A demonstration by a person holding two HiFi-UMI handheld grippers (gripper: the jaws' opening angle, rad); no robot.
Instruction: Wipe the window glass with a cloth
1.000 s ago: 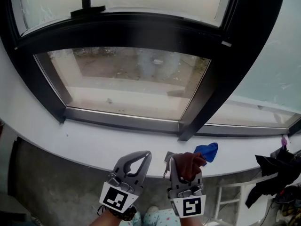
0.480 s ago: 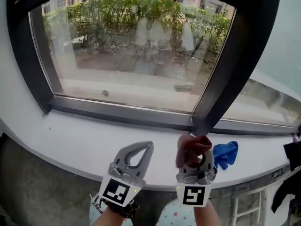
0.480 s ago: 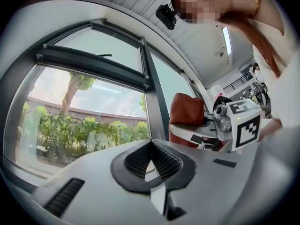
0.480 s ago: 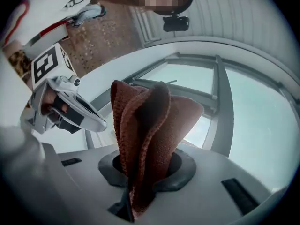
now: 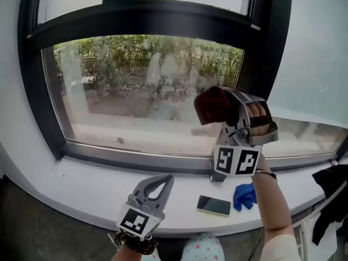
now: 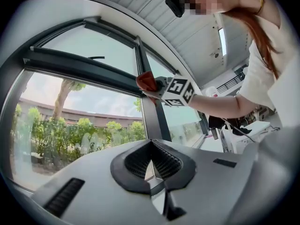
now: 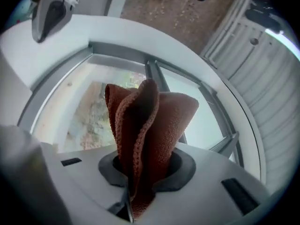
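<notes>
My right gripper (image 5: 231, 106) clamps the red cloth (image 5: 209, 106); I should press it flat on the glass (image 5: 125, 86) and sweep evenly. My left gripper (image 5: 159, 181), closed and empty, hangs low.

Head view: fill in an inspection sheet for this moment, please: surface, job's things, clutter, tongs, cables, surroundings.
Surface: white sill under the window.
Job's things: reddish-brown cloth held up in front of the window glass; contact cannot be told.
Clutter: phone and blue cloth side by side on the sill.
Tongs: right tongs shut on the reddish-brown cloth; left tongs shut, empty, low at the sill's near edge.
Cables: nothing seen.
Surroundings: shrubs outside; dark garment at right.
</notes>
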